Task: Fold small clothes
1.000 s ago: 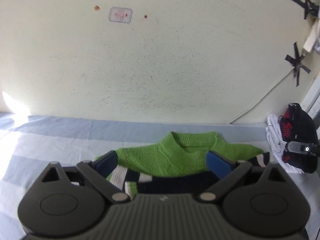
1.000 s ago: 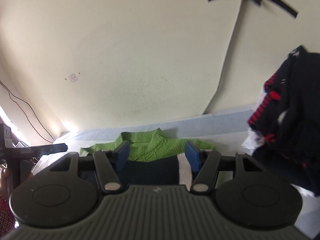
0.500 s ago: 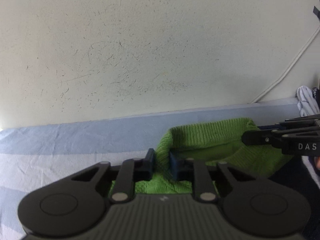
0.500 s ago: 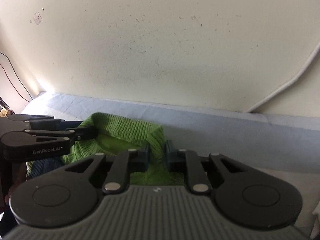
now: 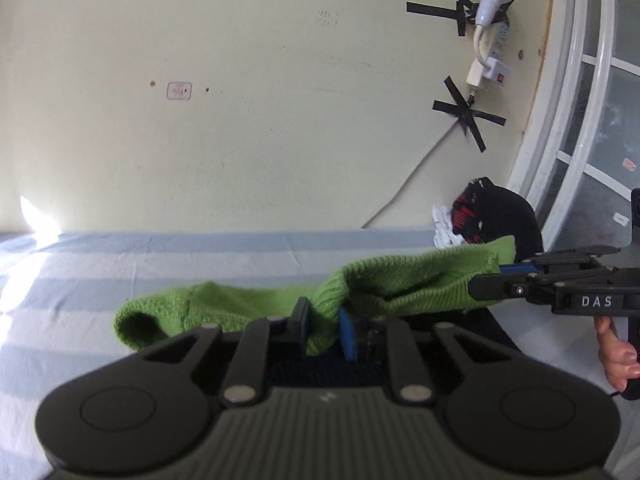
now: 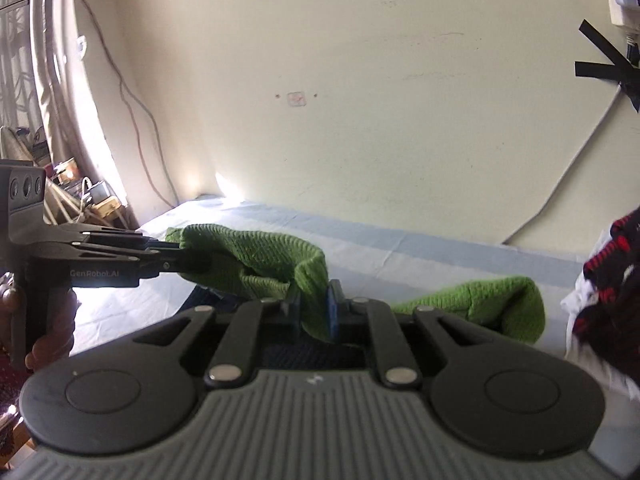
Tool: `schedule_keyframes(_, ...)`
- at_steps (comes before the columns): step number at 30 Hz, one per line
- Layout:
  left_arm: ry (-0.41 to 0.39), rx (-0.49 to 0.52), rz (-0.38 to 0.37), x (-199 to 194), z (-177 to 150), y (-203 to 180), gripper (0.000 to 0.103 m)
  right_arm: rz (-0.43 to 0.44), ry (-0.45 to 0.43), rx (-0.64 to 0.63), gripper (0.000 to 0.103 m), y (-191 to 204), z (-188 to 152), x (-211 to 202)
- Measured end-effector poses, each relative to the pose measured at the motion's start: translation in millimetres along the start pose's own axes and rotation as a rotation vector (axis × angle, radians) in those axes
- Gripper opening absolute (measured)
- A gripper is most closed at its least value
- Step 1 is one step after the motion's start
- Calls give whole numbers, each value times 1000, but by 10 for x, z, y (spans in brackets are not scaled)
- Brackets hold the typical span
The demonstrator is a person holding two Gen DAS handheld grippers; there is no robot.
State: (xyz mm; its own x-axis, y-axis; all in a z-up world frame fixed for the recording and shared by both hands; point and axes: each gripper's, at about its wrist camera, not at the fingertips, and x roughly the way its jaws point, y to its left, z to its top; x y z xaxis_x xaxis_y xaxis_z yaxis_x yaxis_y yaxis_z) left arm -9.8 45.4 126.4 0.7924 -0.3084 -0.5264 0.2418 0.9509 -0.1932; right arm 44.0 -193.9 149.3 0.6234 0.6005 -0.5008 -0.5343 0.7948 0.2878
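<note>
Both grippers are clamped on the same garment. Left gripper (image 5: 323, 326) has its jaws pressed together on a fold of the green knitted sweater (image 5: 256, 312), with the ribbed edge pinched between the blue pads. Right gripper (image 6: 314, 312) is likewise pinching a ribbed fold of the same sweater, its fingers nearly together with cloth between them.

From the left wrist view, the right gripper enters from the right edge, its fingers gripping the far end of the green knit, and a hand (image 5: 616, 354) is visible beneath its handle. From the right wrist view, the left gripper enters from the left edge and holds the opposite end.

Between the two grips the sweater hangs in a slack span above the blue-and-white striped bedsheet (image 5: 120, 256). One green sleeve end droops beside each gripper. Dark knit fabric shows directly under the jaws.

A pile of black, red and white clothes (image 5: 488, 216) sits at the wall, well apart from the sweater.
</note>
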Motion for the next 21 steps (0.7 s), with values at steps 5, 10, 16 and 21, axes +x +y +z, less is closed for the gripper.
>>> schedule_keyframes(5,72,-43,-21,-143,-497,5,20,-20,59,24,16,238,-747,-131)
schedule_keyframes(10,146,-68,-3,-114,-728,102,43,-74,76,59,24,297,-1164,33)
schedule_keyframes(16,-34,-79,-37,-701,-522,284,76,-26,-65,82,40,206,-974,-454)
schedule_keyframes(21,-52,-115,-9,-374,-204,410,62,-111,-157,193,42,-53,-772,-434)
